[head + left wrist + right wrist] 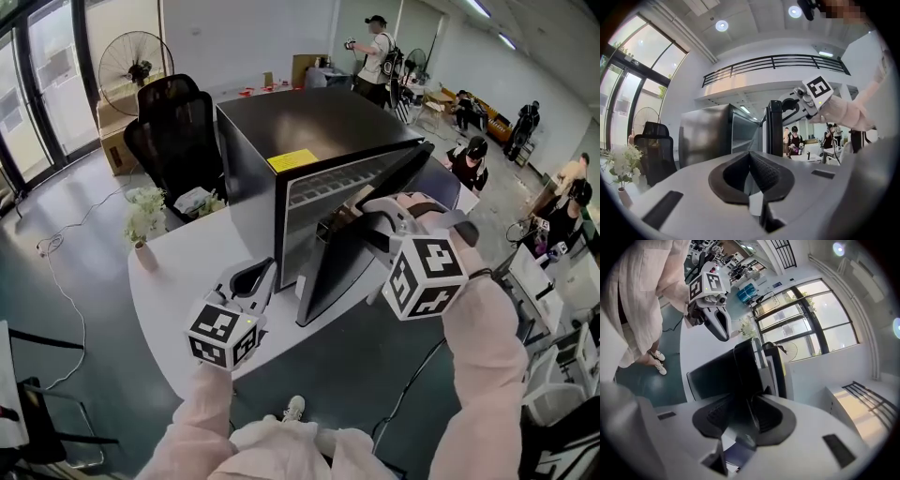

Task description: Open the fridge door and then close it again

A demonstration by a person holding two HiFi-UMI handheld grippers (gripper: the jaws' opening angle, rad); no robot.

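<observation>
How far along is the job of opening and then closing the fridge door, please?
Opening looks done: the fridge door stands well ajar, with the shelves showing. In hand: the right gripper has the door's top edge between its jaws, while the left gripper hangs shut and empty near the table edge. Left: swinging the door shut against the fridge.

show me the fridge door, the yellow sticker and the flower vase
fridge door (pixel 339 272), head view, dark face of the open door
yellow sticker (pixel 292 160), head view, its middle
flower vase (pixel 145 256), head view, the vase body
</observation>
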